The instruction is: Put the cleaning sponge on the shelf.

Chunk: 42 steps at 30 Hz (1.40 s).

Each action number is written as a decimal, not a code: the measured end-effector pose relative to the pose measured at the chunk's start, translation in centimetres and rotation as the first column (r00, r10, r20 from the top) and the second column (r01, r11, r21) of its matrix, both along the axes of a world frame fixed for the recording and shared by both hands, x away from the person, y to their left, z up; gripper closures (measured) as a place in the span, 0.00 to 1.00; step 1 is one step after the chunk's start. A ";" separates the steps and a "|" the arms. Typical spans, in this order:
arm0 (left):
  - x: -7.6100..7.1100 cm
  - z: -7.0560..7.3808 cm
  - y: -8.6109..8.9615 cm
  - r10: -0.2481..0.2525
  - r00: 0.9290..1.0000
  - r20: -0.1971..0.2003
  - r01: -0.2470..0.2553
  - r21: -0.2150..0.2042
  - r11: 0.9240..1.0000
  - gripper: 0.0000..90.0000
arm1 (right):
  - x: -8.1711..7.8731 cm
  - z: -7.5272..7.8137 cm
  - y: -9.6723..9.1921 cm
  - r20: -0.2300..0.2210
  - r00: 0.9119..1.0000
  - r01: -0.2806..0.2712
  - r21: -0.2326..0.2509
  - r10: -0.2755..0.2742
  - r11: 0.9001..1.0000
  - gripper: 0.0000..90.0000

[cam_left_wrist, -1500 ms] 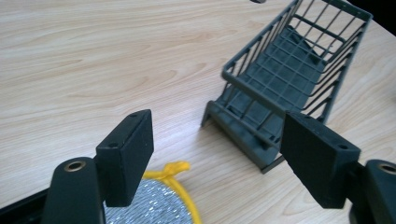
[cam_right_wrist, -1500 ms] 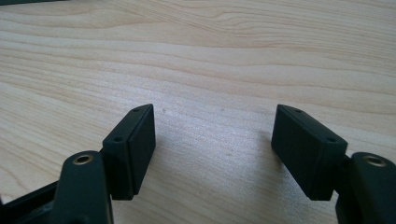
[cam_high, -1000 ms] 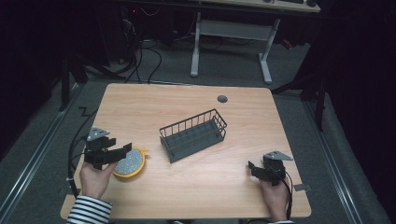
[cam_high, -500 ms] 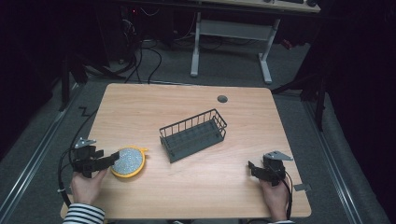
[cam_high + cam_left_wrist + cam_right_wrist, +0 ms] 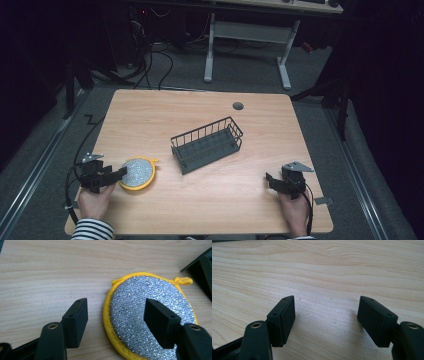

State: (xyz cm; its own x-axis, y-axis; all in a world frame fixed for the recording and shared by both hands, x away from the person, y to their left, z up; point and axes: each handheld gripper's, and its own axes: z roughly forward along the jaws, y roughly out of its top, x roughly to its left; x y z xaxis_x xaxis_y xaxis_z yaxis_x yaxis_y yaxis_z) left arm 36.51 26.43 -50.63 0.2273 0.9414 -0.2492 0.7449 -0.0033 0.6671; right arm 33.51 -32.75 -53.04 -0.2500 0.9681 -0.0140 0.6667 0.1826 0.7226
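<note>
The left tool [image 5: 113, 320], jaws wide and just closing a little, straddles the scouring pad's [image 5: 140, 312] yellow edge.

You see dark wire basket [image 5: 207, 144] mid-table, set askew, on light wood table [image 5: 165, 112]; round grommet hole [image 5: 238, 106] near far edge; white desk frame [image 5: 247, 32] behind.

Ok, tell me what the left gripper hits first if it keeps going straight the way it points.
Most likely the round scrubbing pad: the left gripper, jaws just closing but apart, already straddles its yellow edge, one jaw over the silver face, the other over bare table. Whether a jaw touches is unclear.
</note>
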 end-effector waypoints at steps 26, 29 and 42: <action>0.7 -1.1 -0.5 -0.047 0.998 -0.051 0.045 -0.047 0.998 0.76 | 0.0 0.0 0.0 0.000 1.000 0.000 0.000 0.000 1.000 0.34; 0.6 -1.1 -0.6 -0.056 0.998 -0.040 0.054 -0.044 0.998 0.81 | 0.0 0.0 0.0 0.001 1.000 -0.001 -0.001 0.001 1.000 0.34; 0.9 -0.4 -0.6 -0.088 0.996 -0.010 0.087 -0.087 0.992 0.87 | 0.0 0.0 0.0 0.002 1.000 -0.003 0.000 0.003 1.000 0.34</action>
State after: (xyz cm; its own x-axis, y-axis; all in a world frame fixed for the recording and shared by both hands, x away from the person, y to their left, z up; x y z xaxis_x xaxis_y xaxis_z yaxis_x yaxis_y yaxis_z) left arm 37.43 25.79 -51.04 0.3035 0.8930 -0.3322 0.7537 -0.0117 0.6571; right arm 33.53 -32.79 -53.04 -0.2525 0.9675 -0.0145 0.6650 0.1844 0.7237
